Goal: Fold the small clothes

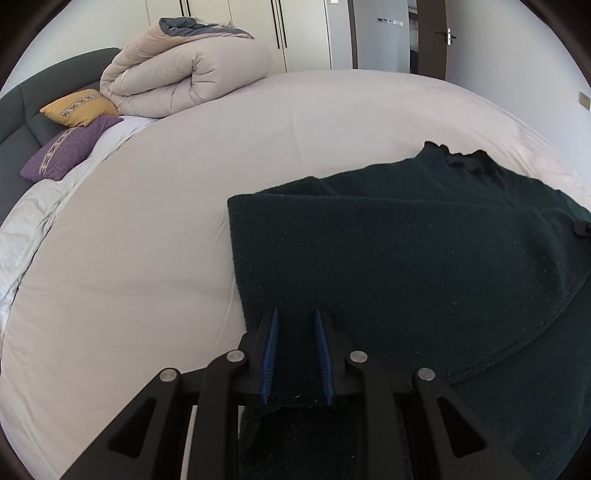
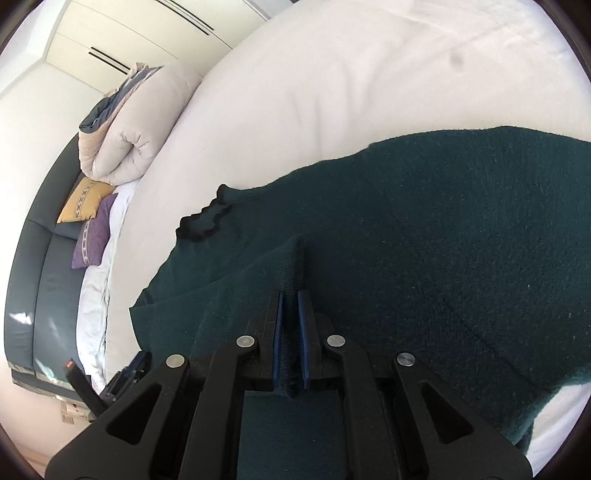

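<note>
a dark green knit sweater lies spread on the pale sheet of the bed, its frilled dark collar pointing toward the far side of the mattress. the left tool sits at the sweater's near edge with its blue pads a little apart, and a strip of the knit runs between them and hangs down under the tool; the pads seem to pinch that edge, though a gap shows toward their tips. the right tool has its pads nearly together, clamped on a raised ridge of the same sweater, which stands up in a fold just ahead of the fingertips. part of the sweater is already doubled over, with a straight folded edge on the side nearer the pillows. at the head of the bed a rolled beige duvet rests beside a yellow cushion and a purple cushion, against a dark padded headboard. white wardrobe doors stand behind.
</note>
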`<state>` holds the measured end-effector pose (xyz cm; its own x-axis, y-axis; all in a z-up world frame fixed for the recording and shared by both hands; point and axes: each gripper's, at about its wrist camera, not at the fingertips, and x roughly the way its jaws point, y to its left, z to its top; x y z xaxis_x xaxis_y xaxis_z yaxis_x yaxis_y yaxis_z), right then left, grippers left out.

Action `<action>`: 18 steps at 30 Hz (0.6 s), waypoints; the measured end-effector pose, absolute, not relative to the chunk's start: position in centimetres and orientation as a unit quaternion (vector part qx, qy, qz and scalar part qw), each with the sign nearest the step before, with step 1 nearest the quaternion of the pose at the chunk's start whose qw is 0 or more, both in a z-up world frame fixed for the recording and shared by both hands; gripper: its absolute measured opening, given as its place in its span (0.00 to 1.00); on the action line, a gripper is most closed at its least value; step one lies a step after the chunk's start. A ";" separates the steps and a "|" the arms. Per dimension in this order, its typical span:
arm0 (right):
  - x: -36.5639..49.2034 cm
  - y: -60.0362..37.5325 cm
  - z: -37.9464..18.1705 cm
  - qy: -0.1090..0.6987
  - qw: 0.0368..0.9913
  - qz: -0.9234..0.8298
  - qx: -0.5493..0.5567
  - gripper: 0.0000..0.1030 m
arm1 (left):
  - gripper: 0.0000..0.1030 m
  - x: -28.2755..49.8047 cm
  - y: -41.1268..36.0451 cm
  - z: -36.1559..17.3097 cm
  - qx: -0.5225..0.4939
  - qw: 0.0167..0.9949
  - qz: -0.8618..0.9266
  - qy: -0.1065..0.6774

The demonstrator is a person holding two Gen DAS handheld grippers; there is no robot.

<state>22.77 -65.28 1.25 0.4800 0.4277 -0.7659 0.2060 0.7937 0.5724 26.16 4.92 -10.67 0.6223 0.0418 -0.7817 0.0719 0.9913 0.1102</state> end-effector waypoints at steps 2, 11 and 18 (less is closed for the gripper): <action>23.1 -65.2 0.1 0.530 0.792 0.054 0.298 0.09 | 0.22 26.5 5.0 -10.7 0.065 0.897 -0.010 0.438; 15.0 -74.2 4.2 0.384 0.832 -0.008 0.401 0.58 | 0.69 23.2 5.7 -8.1 -0.030 0.904 -0.038 0.425; 0.3 -87.4 3.9 0.273 0.791 -0.129 0.533 0.70 | 0.70 20.5 2.4 -7.0 -0.121 0.885 -0.109 0.436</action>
